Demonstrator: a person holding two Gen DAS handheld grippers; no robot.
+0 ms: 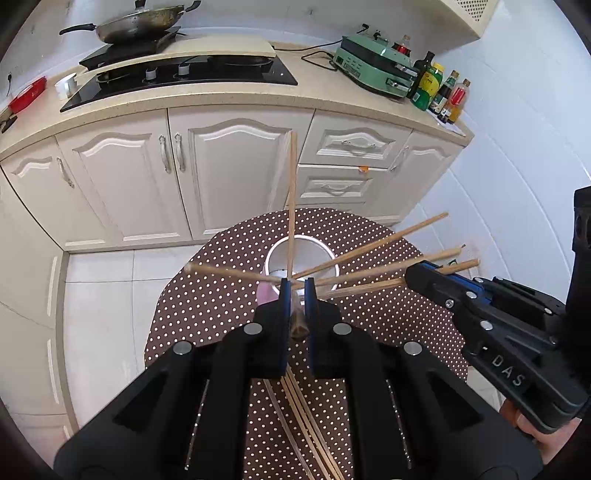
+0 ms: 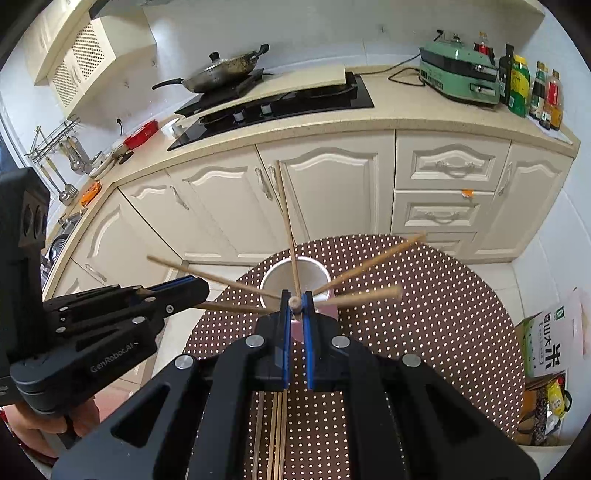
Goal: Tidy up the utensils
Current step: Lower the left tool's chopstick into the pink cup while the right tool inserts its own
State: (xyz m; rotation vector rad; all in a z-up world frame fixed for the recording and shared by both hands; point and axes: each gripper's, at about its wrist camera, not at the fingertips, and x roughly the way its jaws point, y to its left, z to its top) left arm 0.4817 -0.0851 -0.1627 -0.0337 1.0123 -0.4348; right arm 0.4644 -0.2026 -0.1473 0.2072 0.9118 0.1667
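Left gripper [image 1: 297, 286] clamped on chopstick [image 1: 293, 206] above cup [image 1: 302, 258], at worktop's [image 1: 207, 314] 12 o'clock. Right gripper [image 2: 294, 301] clamped on another. Likely light, stiff, slippery; best pinched near thick end.

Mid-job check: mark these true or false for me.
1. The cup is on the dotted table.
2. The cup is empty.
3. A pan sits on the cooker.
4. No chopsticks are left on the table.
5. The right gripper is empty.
1. The cup is on the dotted table. True.
2. The cup is empty. False: several fanned chopsticks stand in it.
3. A pan sits on the cooker. True.
4. No chopsticks are left on the table. False: loose chopsticks lie below the grippers.
5. The right gripper is empty. False: its jaws are shut on a chopstick.
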